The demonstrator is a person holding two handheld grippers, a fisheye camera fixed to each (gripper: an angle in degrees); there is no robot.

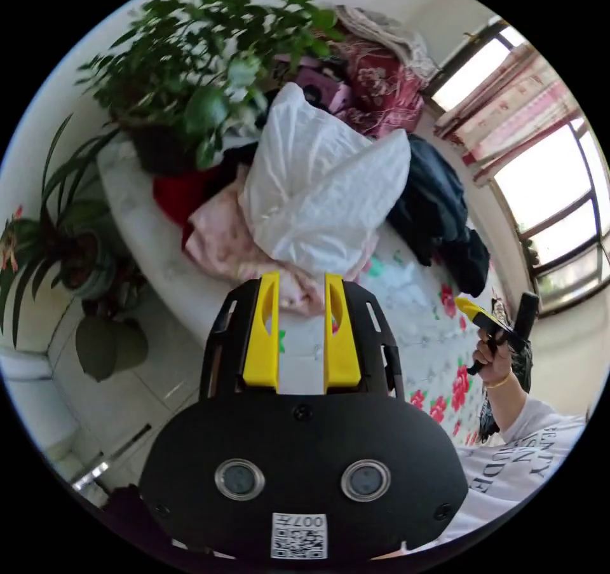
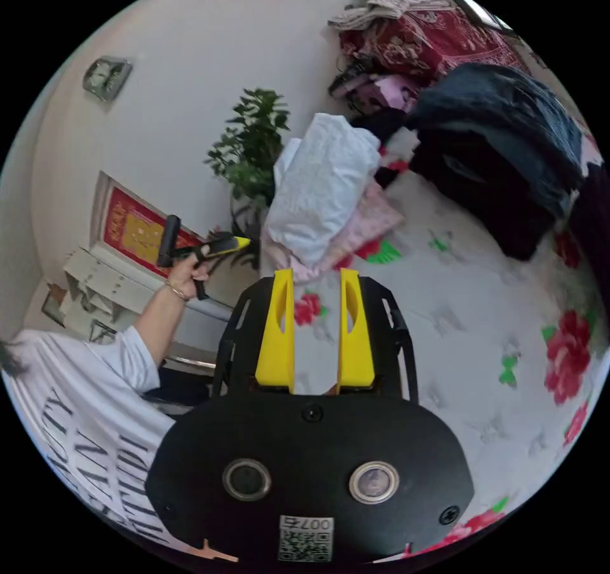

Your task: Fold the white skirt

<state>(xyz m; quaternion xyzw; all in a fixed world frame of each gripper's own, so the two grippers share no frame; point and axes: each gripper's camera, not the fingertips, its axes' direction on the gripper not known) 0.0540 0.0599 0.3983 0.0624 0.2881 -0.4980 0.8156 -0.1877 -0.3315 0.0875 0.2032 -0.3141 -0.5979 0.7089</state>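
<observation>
The white skirt (image 1: 318,186) lies bunched in a heap on top of a pink garment (image 1: 219,240) on the flowered bed. My left gripper (image 1: 302,281) hovers just short of that pile, jaws apart with nothing between them. In the right gripper view the skirt (image 2: 318,186) sits beyond my right gripper (image 2: 316,278), which is open and empty over the floral sheet (image 2: 457,320). Each view catches the other gripper held up in a hand: the right gripper (image 1: 475,312) at the far right, the left gripper (image 2: 225,245) at the left.
Dark clothes (image 1: 438,211) and a red patterned blanket (image 1: 381,91) are piled behind the skirt. Potted plants (image 1: 203,59) stand by the bed's edge above a tiled floor (image 1: 121,396). Windows (image 1: 546,173) are on the right. The person's white printed shirt (image 2: 70,402) shows.
</observation>
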